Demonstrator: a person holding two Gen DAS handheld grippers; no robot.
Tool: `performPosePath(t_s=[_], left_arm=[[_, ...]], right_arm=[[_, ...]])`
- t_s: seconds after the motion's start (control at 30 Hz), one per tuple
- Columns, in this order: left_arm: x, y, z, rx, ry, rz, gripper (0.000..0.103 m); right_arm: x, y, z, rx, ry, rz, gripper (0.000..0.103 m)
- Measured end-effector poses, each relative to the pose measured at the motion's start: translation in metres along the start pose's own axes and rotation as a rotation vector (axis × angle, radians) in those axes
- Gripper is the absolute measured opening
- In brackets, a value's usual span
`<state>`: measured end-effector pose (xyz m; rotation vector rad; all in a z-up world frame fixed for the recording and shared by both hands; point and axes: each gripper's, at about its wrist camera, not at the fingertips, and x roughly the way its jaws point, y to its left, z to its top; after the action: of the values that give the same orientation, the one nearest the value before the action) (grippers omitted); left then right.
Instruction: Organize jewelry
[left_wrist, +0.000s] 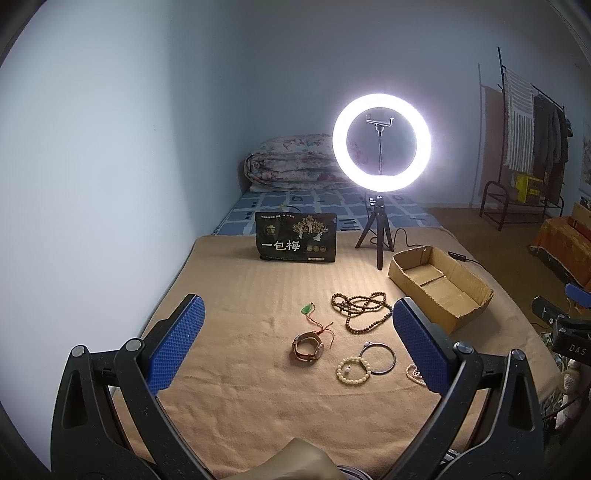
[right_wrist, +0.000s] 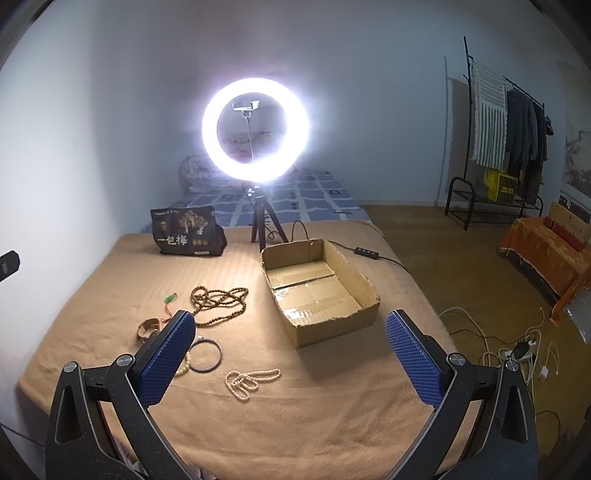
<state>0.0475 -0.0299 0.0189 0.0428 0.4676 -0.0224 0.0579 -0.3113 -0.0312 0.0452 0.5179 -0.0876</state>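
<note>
Jewelry lies scattered on a tan blanket (left_wrist: 258, 288): a long brown bead necklace (left_wrist: 360, 306) (right_wrist: 221, 299), a green pendant on red cord (left_wrist: 308, 309) (right_wrist: 170, 297), a brown-strapped watch (left_wrist: 307, 348) (right_wrist: 149, 328), a cream bead bracelet (left_wrist: 352, 370), a thin dark bangle (left_wrist: 377, 359) (right_wrist: 207, 356) and a pearl strand (right_wrist: 251, 378) (left_wrist: 415, 373). An open cardboard box (left_wrist: 439, 286) (right_wrist: 317, 286) sits to the right with nothing inside. My left gripper (left_wrist: 295, 332) hovers open above the watch and bracelets. My right gripper (right_wrist: 290, 341) is open too, nearer the box, holding nothing.
A lit ring light on a small tripod (left_wrist: 381, 142) (right_wrist: 255, 129) stands behind the jewelry, its cable trailing right. A black snack bag (left_wrist: 295, 238) (right_wrist: 186, 232) sits at the back left. A folded quilt (left_wrist: 291, 162), clothes rack (right_wrist: 495, 122) and floor cables (right_wrist: 517, 350) lie beyond.
</note>
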Motion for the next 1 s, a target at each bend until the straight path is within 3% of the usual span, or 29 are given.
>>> performPosePath(t_s=[0.57,1.0], left_arm=[[-0.001,0.0,-0.009,0.002,0.019,-0.008,0.103],[0.033,0.037,-0.021,-0.037,0.106,0.023,0.103]], right_arm=[[-0.006,0.001,-0.004,-0.02,-0.001,-0.025,0.102],[0.015,-0.006,-0.021,-0.076,0.038,-0.022,0.102]])
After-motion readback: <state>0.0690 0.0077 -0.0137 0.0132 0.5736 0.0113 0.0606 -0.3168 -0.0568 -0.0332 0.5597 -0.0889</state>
